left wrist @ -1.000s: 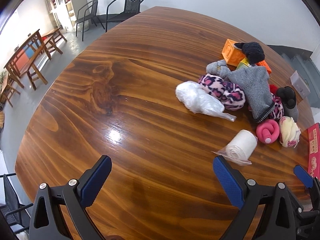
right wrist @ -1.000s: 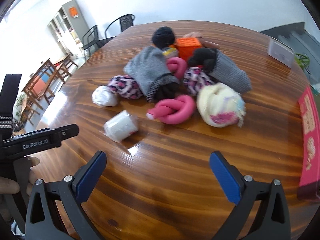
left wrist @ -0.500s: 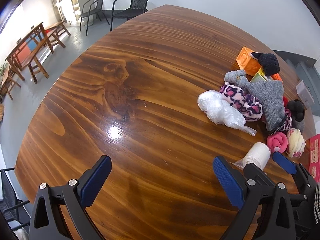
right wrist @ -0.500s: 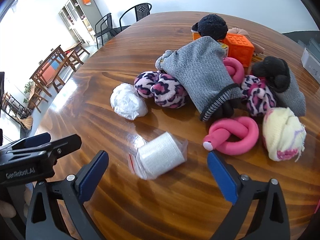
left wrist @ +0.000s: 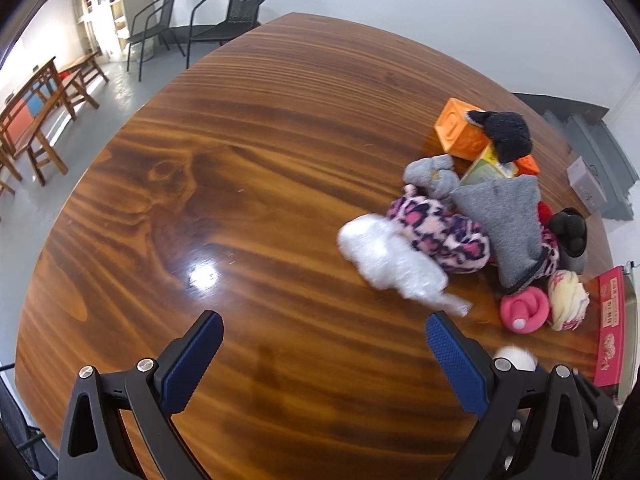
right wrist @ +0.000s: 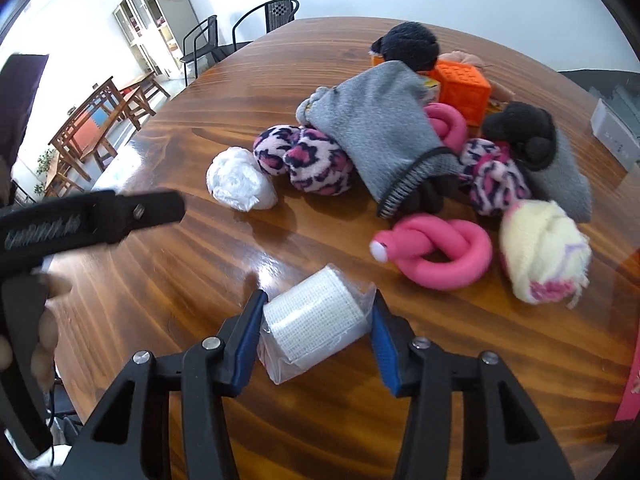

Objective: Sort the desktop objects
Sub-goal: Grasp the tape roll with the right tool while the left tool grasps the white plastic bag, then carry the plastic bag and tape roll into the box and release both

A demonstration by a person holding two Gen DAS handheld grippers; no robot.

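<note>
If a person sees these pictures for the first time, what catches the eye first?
First, the right gripper, its jaws just closing around a white gauze roll in a clear bag at the near table edge. Behind it lies a colourful heap: a pink knotted foam tube, leopard-print socks and an orange cube.

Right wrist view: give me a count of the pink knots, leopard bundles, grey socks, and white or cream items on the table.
Pink knots: 2
Leopard bundles: 2
Grey socks: 2
White bag wad: 1
Gauze roll: 1
Cream ball: 1
Total: 9
</note>
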